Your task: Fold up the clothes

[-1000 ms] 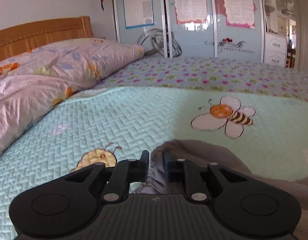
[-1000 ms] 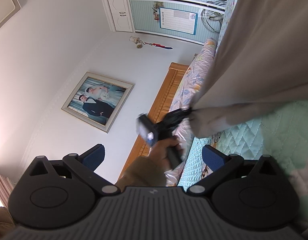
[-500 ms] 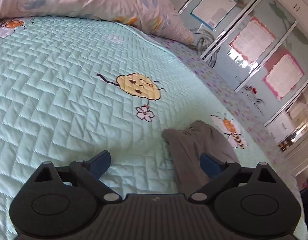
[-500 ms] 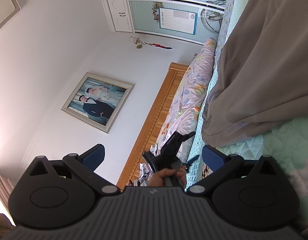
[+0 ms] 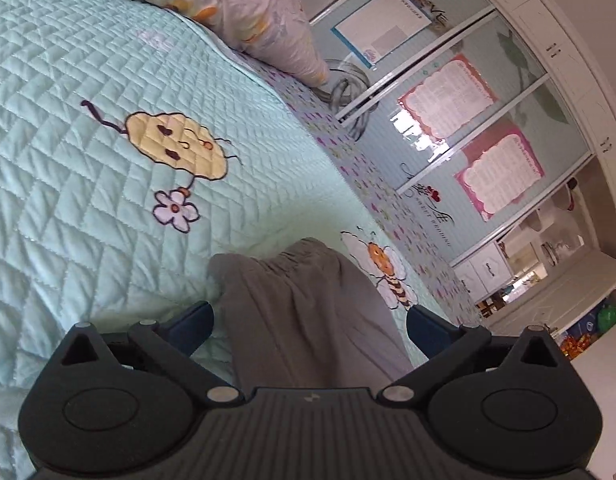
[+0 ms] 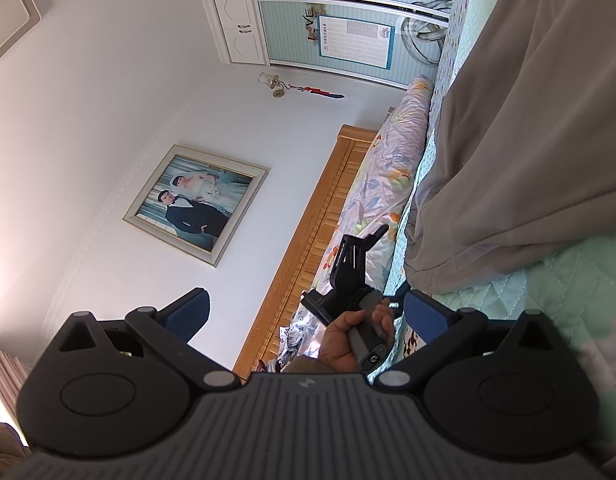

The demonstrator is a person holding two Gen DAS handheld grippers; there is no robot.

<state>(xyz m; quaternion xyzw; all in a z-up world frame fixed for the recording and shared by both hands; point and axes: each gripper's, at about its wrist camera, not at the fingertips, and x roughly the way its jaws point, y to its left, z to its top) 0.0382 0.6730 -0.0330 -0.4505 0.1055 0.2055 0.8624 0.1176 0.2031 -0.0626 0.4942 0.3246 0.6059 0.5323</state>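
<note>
A grey garment point(image 5: 292, 280) lies on the mint quilted bed cover point(image 5: 88, 160), its gathered edge pointing away from me. My left gripper point(image 5: 308, 316) hovers low over it with its jaws opening wide; the cloth lies below and between the blue pads point(image 5: 196, 318), which do not press on it. In the right wrist view the same garment point(image 6: 527, 140) drapes across the bed at the right. My right gripper point(image 6: 306, 306) is open with nothing between its fingers. Beyond it a hand point(image 6: 347, 340) holds the handle of the left tool.
A floral duvet point(image 5: 248, 12) is bunched along the head of the bed by the wooden headboard point(image 6: 319, 232). A wardrobe with sliding doors and posters point(image 5: 447, 120) stands past the far side. A framed picture point(image 6: 196, 204) hangs on the white wall.
My left gripper let go of the grey cloth, opened wide, rolled and sank towards the bed. The lifted garment corner dropped onto the cover. The right gripper stayed still.
</note>
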